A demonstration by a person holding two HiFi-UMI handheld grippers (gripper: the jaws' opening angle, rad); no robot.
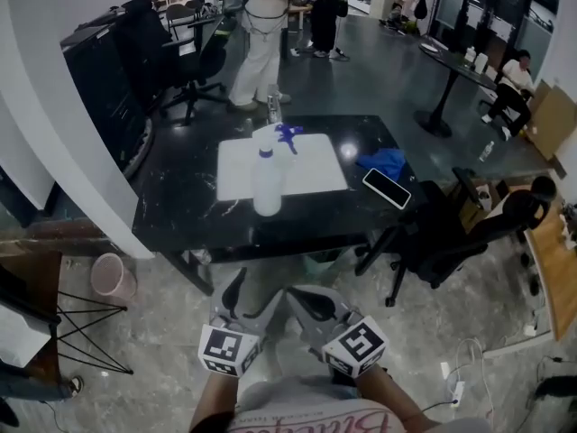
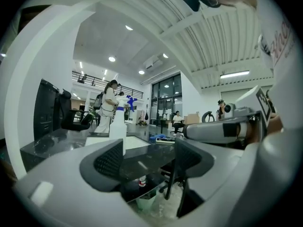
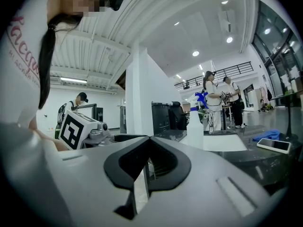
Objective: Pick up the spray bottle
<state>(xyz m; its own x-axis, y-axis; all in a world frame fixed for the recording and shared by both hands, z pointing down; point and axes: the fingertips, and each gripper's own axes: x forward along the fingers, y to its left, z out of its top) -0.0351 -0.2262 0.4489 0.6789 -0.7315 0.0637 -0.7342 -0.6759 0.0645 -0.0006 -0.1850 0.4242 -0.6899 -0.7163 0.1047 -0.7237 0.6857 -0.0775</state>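
A white spray bottle (image 1: 268, 180) with a blue trigger stands upright on a white mat (image 1: 315, 165), on the black table (image 1: 180, 206). Both grippers hang low in the head view, short of the table's near edge and well apart from the bottle. My left gripper (image 1: 242, 298) is open, with nothing between its fingers; in the left gripper view the bottle (image 2: 117, 126) shows beyond the left finger (image 2: 110, 161). My right gripper (image 1: 308, 301) is shut and empty, its tips meeting (image 3: 147, 140); the bottle (image 3: 195, 126) stands far off to its right.
A blue cloth (image 1: 383, 161) and a phone (image 1: 388, 188) lie on the table's right part. A black office chair (image 1: 442, 233) stands at the right corner, a pink bin (image 1: 113, 278) at the left. A white pillar (image 1: 54, 106) rises left; people (image 1: 261, 34) stand behind.
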